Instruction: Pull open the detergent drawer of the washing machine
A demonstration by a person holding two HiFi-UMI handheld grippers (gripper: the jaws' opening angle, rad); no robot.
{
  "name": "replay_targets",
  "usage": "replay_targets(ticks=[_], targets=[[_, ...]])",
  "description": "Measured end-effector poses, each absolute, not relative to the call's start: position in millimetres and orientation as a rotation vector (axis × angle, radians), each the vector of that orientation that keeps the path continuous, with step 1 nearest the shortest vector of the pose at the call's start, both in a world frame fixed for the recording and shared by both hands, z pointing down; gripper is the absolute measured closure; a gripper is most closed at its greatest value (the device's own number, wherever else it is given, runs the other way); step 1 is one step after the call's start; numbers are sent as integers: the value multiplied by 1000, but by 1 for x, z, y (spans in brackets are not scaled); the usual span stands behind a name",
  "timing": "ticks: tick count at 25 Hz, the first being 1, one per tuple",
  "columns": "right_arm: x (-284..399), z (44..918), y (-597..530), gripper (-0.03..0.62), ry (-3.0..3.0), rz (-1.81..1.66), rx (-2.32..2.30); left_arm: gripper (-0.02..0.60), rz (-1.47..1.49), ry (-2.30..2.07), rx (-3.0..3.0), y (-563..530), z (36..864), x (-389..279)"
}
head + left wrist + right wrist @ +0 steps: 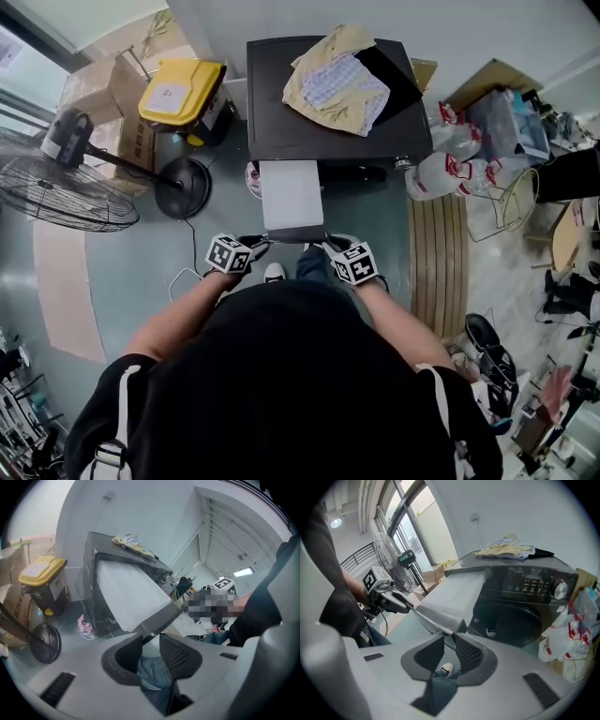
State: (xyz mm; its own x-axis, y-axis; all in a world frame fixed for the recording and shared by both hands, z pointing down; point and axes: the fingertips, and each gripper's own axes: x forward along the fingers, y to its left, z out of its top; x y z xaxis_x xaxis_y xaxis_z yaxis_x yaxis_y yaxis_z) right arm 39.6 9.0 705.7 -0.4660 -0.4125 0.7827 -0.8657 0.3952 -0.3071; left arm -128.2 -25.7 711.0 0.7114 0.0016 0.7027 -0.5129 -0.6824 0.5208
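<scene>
The dark washing machine (272,112) stands against the wall with its long pale detergent drawer (291,199) drawn far out toward me. My left gripper (261,244) is shut on the left end of the drawer's dark front panel, and my right gripper (324,245) is shut on its right end. In the left gripper view the panel's edge (157,618) runs down between the jaws of the left gripper (151,641). In the right gripper view the panel's corner (443,617) sits between the jaws of the right gripper (450,643), beside the round door (511,620).
Folded clothes (337,84) lie on the machine's top. A yellow-lidded bin (183,94) and a floor fan (56,192) stand to the left. White plastic bags (445,169) and a wooden slat board (438,262) are to the right. My legs and shoe (274,272) are under the drawer.
</scene>
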Motion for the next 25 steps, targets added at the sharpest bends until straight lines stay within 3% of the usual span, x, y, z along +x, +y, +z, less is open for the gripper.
replay_targets(ticks=[25], targets=[[41, 733, 8, 508, -2016, 1028, 1030, 442, 900, -306, 2132, -26, 734, -126]])
